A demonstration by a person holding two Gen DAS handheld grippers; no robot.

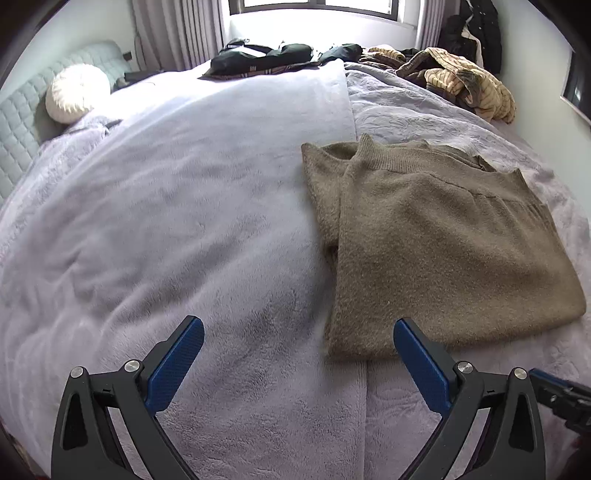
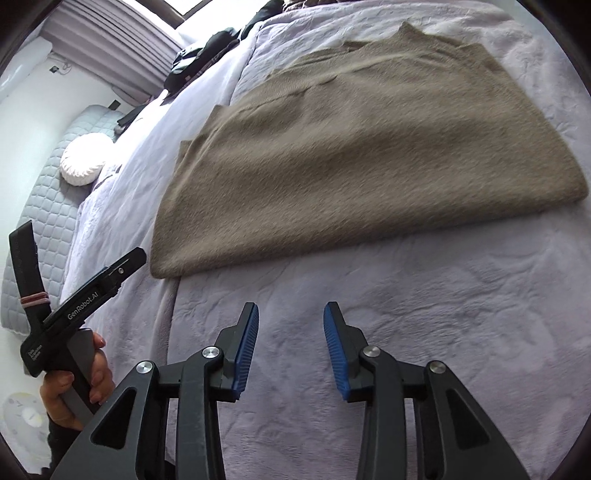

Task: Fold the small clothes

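Folded brown sweater (image 1: pixel 436 243) lies flat on bed (image 1: pixel 184 221), apparently in two layers. Left gripper (image 1: pixel 298 334) and right gripper (image 2: pixel 291 317): fingers spread, holding nothing, near sweater's near edge.

Both low views sharing sweater (image 1: pixel 436 236)

Daylight: enters by the window (image 1: pixel 314 7) at the far side, blown out to white glare. Round pillow (image 1: pixel 77 92) overexposed. Bed cover (image 1: pixel 184 206) evenly lit; soft shadow along the sweater (image 1: pixel 436 236) (left edge). Fisheye bending strong, corners black. Right wrist view slightly blurred on the knit.
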